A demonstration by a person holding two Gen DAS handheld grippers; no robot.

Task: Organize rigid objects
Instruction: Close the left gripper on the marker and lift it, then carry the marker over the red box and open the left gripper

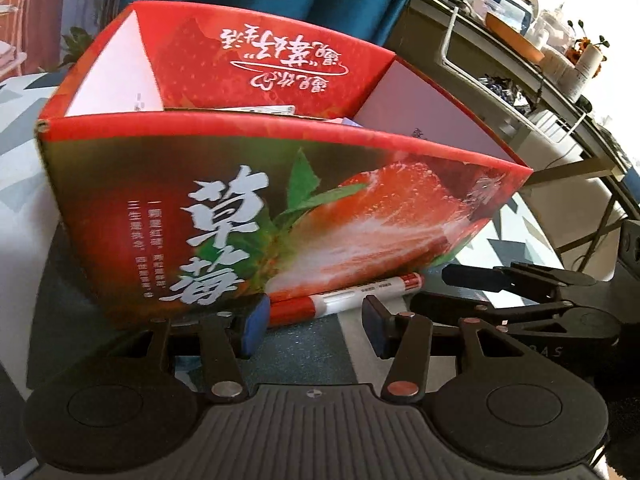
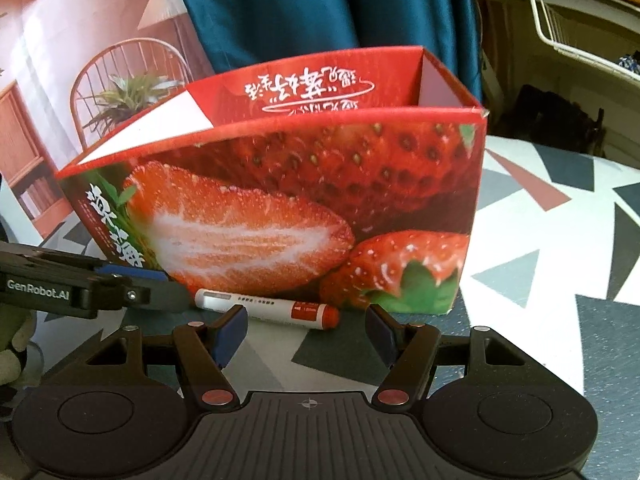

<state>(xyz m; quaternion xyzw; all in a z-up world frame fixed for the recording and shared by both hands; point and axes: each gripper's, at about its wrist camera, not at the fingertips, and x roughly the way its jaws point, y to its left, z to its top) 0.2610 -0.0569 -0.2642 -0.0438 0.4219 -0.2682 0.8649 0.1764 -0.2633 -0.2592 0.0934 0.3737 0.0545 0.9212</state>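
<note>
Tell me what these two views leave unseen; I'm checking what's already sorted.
- Contents of the strawberry box: both views, its front wall hides them; only slivers show over the rim.
- Marker print: too small in both views.
- Marker's white end: right wrist view, the left tongs cover it.

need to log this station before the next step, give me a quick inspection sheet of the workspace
surface: table under a cloth with grey, red and white triangles
job's things: strawberry box standing open-topped; red and white marker lying on the cloth at its base, apparently touching it
clutter: some flat items inside the box, unclear what
grippers: left gripper open, fingers on either side of the marker; right gripper open, empty, near the marker's red end
cables: nothing seen
surroundings: blue curtain, room-scene backdrop, white wire rack, cluttered shelf
</note>
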